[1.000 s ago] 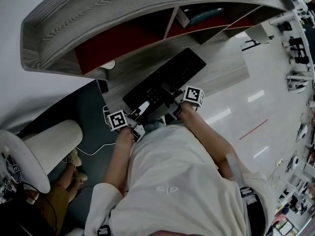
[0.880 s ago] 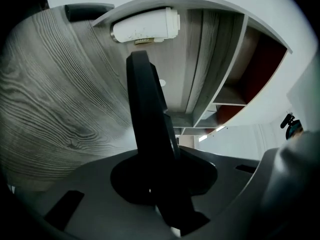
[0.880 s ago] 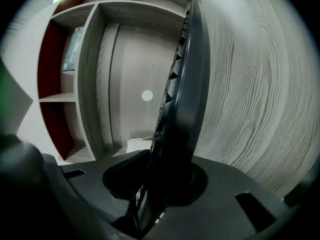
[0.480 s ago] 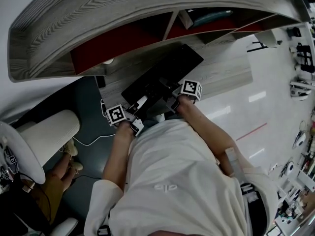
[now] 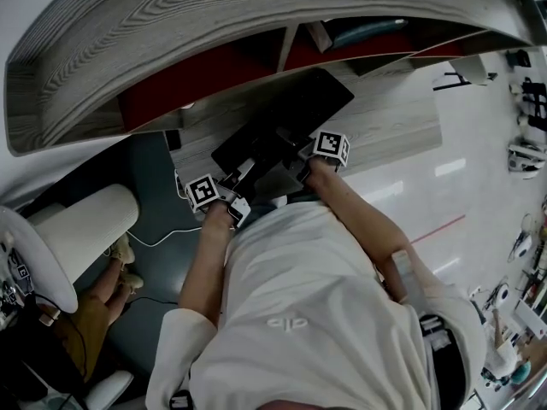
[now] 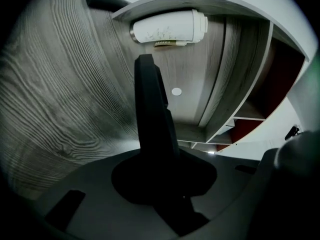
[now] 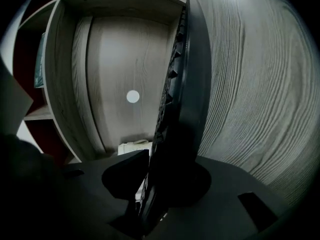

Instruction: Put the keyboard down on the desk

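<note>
- Black flat computer keyboard (image 5: 286,126) is held between the two grippers over a pale grey wood-grain desk top (image 5: 389,122). It lies slantwise across the desk with its near long edge toward the person. No view shows whether its far edge touches the wood.
- Left gripper (image 6: 162,184) pinches the keyboard's near edge by the left end. Its view shows the dark slab edge-on, rising straight out from between the jaws.
- Right gripper (image 7: 150,194) clamps the same edge further right. There the key rows face left and the smooth underside faces right.
- Grey desk hutch (image 5: 171,32) arches over the far side of the desk, with red-backed compartments (image 5: 192,79) under it.
- White cylindrical cup (image 6: 170,26) sits in the recess beneath the hutch, beyond the keyboard's left end.
- White round disc (image 7: 133,96) is set into the desk surface behind the keyboard.
- White-shirted person (image 5: 299,306) stands at the desk's near edge.
- Cream padded chair (image 5: 85,233) stands to the person's left on dark floor, near a thin white cable (image 5: 162,242).
</note>
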Tool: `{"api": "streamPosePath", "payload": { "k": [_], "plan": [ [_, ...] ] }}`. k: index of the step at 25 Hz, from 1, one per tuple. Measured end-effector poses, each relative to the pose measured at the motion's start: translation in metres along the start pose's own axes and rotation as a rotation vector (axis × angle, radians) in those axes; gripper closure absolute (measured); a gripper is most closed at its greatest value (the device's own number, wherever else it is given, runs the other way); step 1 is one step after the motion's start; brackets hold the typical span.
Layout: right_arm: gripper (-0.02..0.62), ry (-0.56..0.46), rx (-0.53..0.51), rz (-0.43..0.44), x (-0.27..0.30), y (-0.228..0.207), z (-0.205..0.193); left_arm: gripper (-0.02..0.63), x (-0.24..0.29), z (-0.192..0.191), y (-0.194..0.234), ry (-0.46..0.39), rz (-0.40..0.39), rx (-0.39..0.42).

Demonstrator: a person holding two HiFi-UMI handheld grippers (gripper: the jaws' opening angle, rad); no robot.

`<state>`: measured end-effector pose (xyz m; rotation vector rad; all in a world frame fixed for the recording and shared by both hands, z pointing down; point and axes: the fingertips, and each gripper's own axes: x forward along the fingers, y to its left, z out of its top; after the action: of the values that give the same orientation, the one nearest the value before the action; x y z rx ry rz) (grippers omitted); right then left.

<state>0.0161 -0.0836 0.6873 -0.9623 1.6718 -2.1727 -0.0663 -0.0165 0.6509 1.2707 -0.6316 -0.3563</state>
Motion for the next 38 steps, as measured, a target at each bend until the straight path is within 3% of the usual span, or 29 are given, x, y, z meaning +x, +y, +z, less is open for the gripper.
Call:
{"api": "streamPosePath", "payload": {
  "k": [4, 13, 19, 29, 31, 34, 38],
  "plan": [
    [0.428, 0.032, -0.052, -0.007, 0.001, 0.001, 0.003, 0.508, 0.009, 0.008, 0.0, -0.022, -0.02, -0.018],
    [0.39, 0.092, -0.003, -0.064, -0.01, -0.014, -0.001, 0.511, 0.032, 0.029, 0.007, -0.053, -0.028, -0.012],
    [0.452, 0.108, 0.056, -0.029, -0.011, -0.011, -0.002, 0.511, 0.051, 0.036, 0.01, -0.062, -0.034, -0.023],
    [0.488, 0.1, 0.101, -0.03, 0.006, -0.011, 0.007, 0.51, 0.063, 0.049, 0.019, -0.083, -0.033, -0.082],
    [0.491, 0.093, 0.097, -0.04, 0.009, -0.013, 0.006, 0.493, 0.061, 0.049, 0.022, -0.092, -0.02, -0.088],
    [0.491, 0.083, 0.098, -0.06, 0.011, -0.017, 0.006, 0.416, 0.056, 0.049, 0.027, -0.122, -0.03, -0.13],
    [0.491, 0.068, 0.093, -0.063, 0.018, -0.02, 0.01, 0.396, 0.042, 0.048, 0.032, -0.158, -0.034, -0.158]
  ]
}}
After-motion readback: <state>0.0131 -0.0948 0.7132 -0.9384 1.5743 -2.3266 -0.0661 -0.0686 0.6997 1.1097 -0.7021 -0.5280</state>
